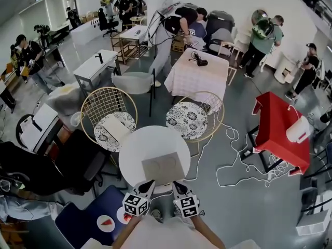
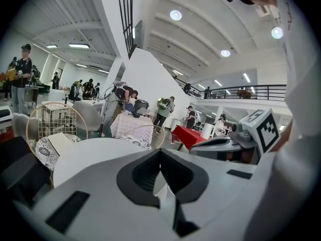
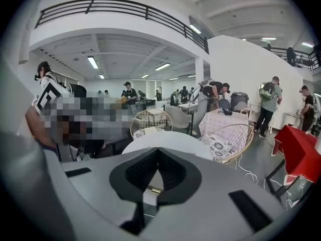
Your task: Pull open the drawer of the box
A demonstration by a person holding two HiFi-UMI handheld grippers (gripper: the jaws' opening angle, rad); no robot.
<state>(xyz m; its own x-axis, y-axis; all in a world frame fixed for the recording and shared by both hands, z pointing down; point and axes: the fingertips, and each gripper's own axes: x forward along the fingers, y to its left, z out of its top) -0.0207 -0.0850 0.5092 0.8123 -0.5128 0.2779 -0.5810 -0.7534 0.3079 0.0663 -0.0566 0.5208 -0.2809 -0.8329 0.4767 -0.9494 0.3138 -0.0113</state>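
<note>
Box (image 1: 163, 167): sits on the round white table (image 1: 136, 148), toward the near edge, top face up. No drawer front shows from above, so it is likely on the side facing the grippers.
Left gripper (image 1: 149, 185): low at the table's near rim, just short of the box's near left corner. Its jaw tips are pressed together and grip nothing.
Right gripper (image 1: 176, 185): alongside the left, just short of the near right corner. Its jaws are closed tight and hold nothing.
Brass piece (image 3: 154, 190): a small glint in the gap under the right jaw tips. It may be the drawer's pull, but it is too small to be sure.
Step in hand: approach — neither claw has hold of the drawer yet.
Doing it well: part one pair of jaws before going in, then come at the pull square and low and close fully on it. Use the other gripper to steady the box from the top or side.
Pull: straight back toward the body and level, without twisting.
Risk: the box looks light and sits close to the rim — unbraced, it may slide with the drawer instead of opening.
</note>
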